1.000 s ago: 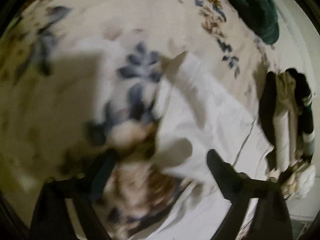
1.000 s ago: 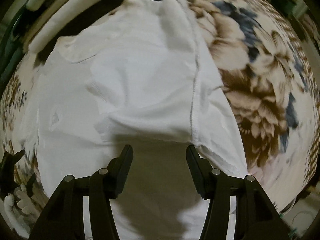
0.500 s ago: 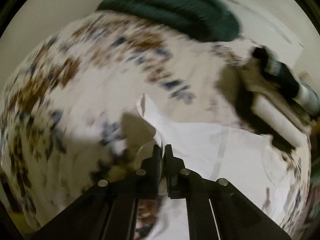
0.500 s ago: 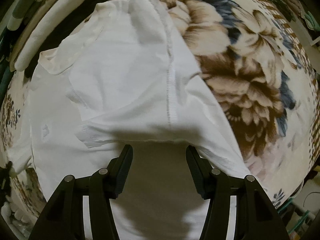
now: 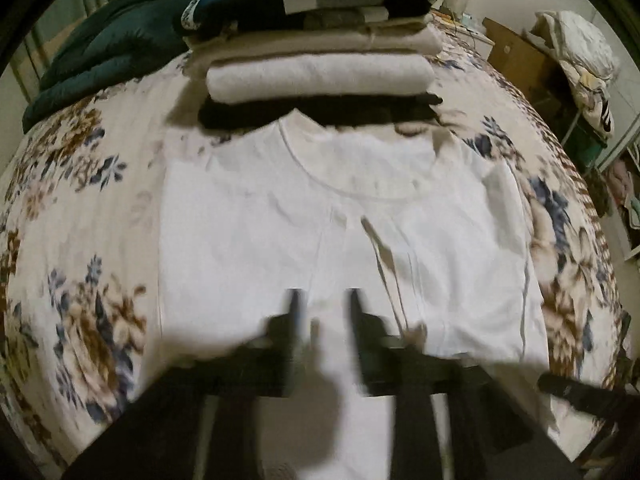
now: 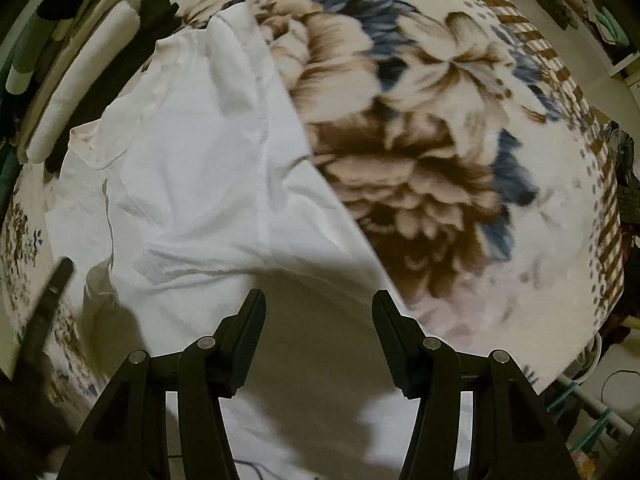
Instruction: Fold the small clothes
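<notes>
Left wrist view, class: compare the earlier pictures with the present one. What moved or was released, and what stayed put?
The left claw, shut on a fold of the white cotton T-shirt half a second ago, has let go, opened and drawn back; the fold now lies flat. The right claw stays open above the shirt, and the stack of folded clothes stays put on the floral blanket.

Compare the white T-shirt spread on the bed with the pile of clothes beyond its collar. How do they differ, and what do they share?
The white T-shirt lies open in a single spread layer with both sides turned in; the pile of clothes is already folded and stacked several garments high. The T-shirt is one plain white piece; the pile mixes black, cream and grey. Both rest on the floral blanket, the collar reaching the pile's bottom black garment.
</notes>
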Tool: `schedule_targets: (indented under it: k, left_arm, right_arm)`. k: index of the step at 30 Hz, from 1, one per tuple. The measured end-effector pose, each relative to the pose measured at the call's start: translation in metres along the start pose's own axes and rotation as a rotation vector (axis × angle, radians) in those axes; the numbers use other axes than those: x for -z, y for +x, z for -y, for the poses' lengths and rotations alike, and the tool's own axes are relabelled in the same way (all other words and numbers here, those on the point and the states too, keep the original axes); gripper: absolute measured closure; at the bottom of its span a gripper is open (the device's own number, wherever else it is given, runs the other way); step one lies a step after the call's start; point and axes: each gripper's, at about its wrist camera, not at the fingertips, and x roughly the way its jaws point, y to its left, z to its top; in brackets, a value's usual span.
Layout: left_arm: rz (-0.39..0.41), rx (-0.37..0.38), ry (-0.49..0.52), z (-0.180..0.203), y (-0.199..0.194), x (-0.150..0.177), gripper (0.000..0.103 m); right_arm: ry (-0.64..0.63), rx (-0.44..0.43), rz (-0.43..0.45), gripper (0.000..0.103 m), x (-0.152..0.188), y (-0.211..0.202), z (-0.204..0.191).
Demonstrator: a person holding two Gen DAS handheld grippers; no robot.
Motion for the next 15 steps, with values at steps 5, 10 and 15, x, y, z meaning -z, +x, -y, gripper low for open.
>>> schedule_targets:
  k: [5, 10, 15]
  left_arm:
    - [-0.026, -0.018, -0.092, -0.031, -0.016, 0.019, 0.009]
    - [-0.065, -0.115, -0.163, -0.066, -0.026, 0.041, 0.009]
    - [-0.098, -0.22, -0.242, -0.075, -0.035, 0.073, 0.009]
  right_arm:
    - [-0.025, -0.024, -0.025, 0.041, 0.003, -0.037, 0.024]
    - [-0.07, -0.066, -0.037, 0.039, -0.019, -0.082, 0.054]
    - [-0.166, -0.088, -0.051, 0.039, -0.059, -0.108, 0.056]
